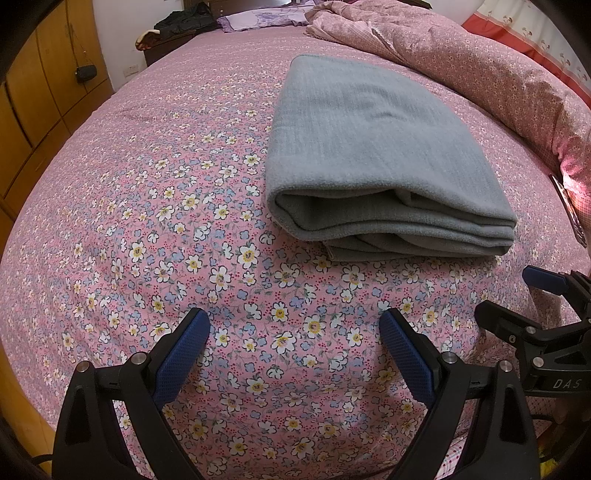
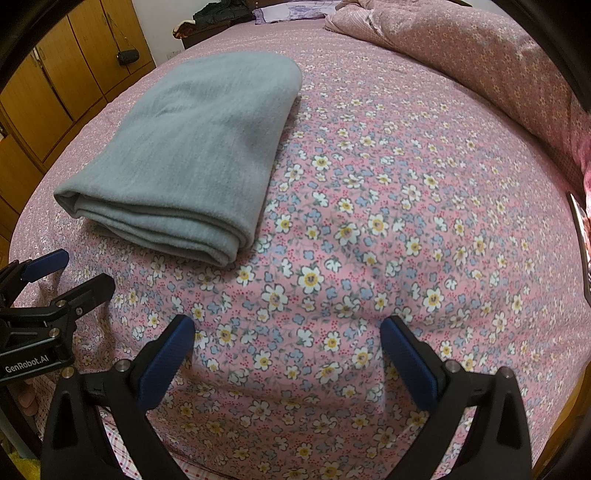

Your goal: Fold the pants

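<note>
The grey pants (image 1: pixel 373 147) lie folded in a thick flat rectangle on the pink flowered bedsheet (image 1: pixel 166 229). They also show in the right wrist view (image 2: pixel 199 147), with layered edges facing me. My left gripper (image 1: pixel 295 325) is open and empty, just above the sheet, short of the pants' near edge. My right gripper (image 2: pixel 288 332) is open and empty, to the right of the pants. Each gripper shows in the other's view: the right one (image 1: pixel 517 295) and the left one (image 2: pixel 74 273), both with their jaws apart.
A rumpled pink quilt (image 1: pixel 461 55) lies along the far right of the bed. A purple pillow (image 1: pixel 258 16) and dark clothes (image 1: pixel 184 22) are at the head. Wooden cupboards (image 1: pixel 40 92) stand on the left. A dark flat object (image 1: pixel 570 210) lies at the right edge.
</note>
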The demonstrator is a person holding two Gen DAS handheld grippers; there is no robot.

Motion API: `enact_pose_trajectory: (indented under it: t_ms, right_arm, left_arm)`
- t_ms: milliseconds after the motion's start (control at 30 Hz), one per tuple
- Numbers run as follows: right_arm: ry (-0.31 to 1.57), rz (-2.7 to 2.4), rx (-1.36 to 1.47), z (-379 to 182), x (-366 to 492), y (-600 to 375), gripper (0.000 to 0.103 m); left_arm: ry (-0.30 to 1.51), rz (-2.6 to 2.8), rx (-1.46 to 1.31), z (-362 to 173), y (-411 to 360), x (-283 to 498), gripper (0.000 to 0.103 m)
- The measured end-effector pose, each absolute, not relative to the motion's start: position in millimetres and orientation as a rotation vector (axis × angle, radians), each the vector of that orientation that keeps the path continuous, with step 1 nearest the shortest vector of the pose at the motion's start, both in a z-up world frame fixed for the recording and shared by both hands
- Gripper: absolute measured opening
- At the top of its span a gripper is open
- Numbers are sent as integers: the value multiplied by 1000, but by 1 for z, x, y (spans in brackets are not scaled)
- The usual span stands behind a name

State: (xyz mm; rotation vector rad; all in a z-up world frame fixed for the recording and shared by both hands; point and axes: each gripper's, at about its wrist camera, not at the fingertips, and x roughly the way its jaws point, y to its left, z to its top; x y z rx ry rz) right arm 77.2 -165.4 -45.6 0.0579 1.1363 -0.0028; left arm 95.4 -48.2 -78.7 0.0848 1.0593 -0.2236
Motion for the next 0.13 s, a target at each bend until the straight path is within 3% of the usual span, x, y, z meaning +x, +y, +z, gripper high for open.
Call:
enact_pose_trajectory:
  t_ms: [133]
  right_arm:
    - [1136, -3, 58, -45, 77, -166, 103]
  left_arm:
    - [1059, -224, 85, -79, -49, 95, 90]
